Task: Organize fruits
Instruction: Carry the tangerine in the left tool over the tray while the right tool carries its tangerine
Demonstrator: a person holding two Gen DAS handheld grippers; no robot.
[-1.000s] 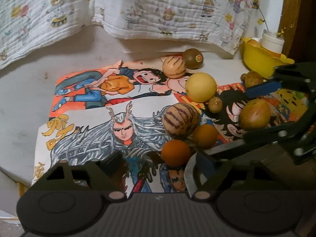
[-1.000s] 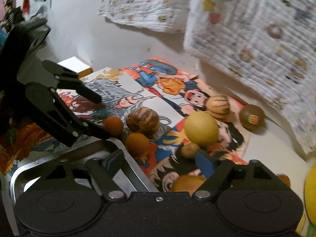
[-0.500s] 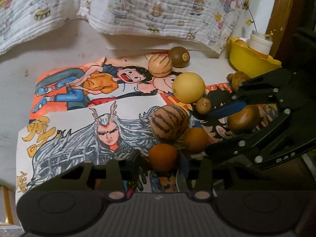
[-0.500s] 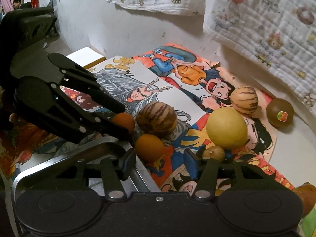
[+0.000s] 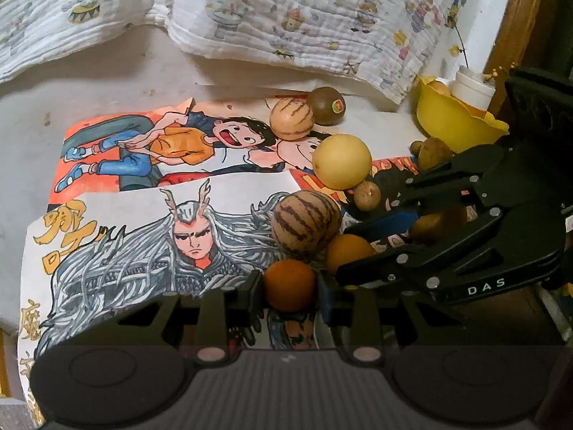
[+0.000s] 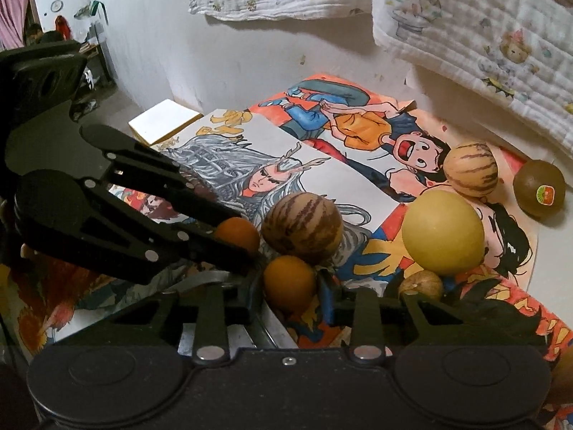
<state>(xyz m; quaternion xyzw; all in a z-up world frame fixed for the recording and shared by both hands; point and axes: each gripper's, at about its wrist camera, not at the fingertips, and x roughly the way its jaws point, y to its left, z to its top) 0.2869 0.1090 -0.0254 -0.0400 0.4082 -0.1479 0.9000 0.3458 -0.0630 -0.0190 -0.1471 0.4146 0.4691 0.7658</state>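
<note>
Two small oranges lie side by side on cartoon posters, in front of a striped brown fruit (image 5: 304, 225). My left gripper (image 5: 289, 286) is closing, its pads pressing both sides of the left orange (image 5: 289, 285). In the right wrist view, that left gripper (image 6: 240, 236) reaches in from the left onto the same orange (image 6: 236, 233). My right gripper (image 6: 290, 286) is closing too, pads against the right orange (image 6: 290, 283). The left wrist view shows this right gripper (image 5: 343, 251) coming from the right around its orange (image 5: 347, 251).
A big yellow fruit (image 5: 342, 161), a small brown one (image 5: 367, 195), a smaller striped fruit (image 5: 292, 118) and a stickered dark fruit (image 5: 326, 105) lie beyond. A yellow bowl (image 5: 451, 122) stands back right. A metal tray's rim (image 6: 207, 277) is under the right gripper. Printed cloth hangs behind.
Both grippers' jaws have narrowed from wide apart onto an orange each. The right gripper has come down and closer to the fruit pile.
</note>
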